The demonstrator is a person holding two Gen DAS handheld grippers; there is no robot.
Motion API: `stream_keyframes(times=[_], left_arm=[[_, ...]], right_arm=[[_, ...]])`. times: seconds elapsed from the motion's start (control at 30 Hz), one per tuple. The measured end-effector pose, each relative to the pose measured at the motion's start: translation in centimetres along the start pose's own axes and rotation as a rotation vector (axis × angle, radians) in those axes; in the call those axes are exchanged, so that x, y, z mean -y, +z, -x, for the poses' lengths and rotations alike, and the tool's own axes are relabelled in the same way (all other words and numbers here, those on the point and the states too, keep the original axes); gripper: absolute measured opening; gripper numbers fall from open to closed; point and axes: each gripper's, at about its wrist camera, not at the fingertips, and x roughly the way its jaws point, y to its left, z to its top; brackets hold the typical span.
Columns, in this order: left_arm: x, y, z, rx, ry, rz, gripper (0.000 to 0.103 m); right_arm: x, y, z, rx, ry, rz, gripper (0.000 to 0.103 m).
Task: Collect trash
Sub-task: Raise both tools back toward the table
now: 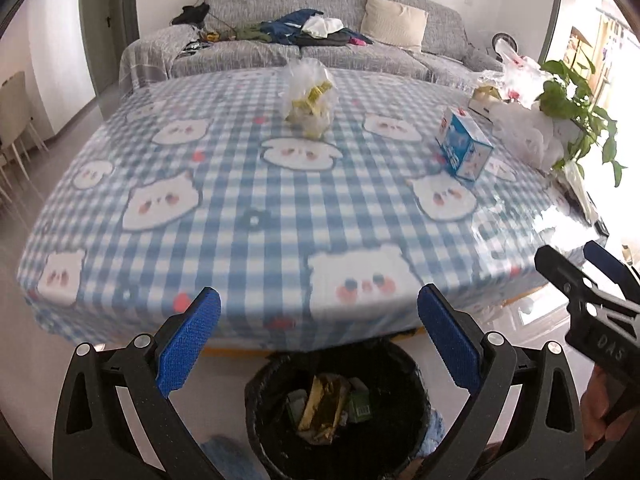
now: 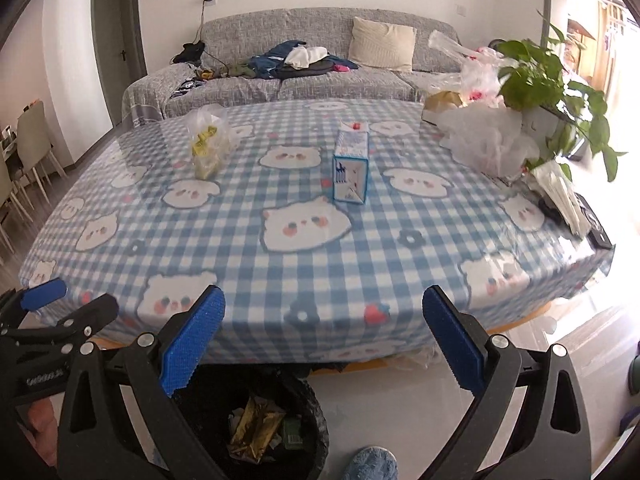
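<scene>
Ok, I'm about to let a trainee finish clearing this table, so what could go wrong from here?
Both grippers, left gripper and right gripper, are open and empty. The blue carton stands upright and narrow; a sideways nudge may topple it. The clear plastic bag is crumpled and slippery, so a pinch might slip or spill its yellow contents. The white plastic bags lie against the plant; grabbing there could snag leaves, and they may not be trash.
</scene>
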Motion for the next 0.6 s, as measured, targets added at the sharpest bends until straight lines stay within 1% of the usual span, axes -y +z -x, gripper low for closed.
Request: stream_keyframes(times=[0.07, 0.23, 0.6], left_arm=[[-0.4, 0.9, -0.7, -0.009, 0.0, 0.007, 0.097], [-1.1, 2.7, -1.9, -0.016, 0.002, 0.021, 0.097], [-1.1, 7.0, -5.2, -0.014, 0.025, 0.023, 0.097]], right_arm=[[-0.2, 0.6, -0.6, 0.002, -0.005, 0.014, 0.095], [0.2, 2.3, -2.4, -0.005, -0.009, 0.001, 0.095], [1.6, 5.0, -5.9, -0.021, -0.003, -0.046, 0.095]])
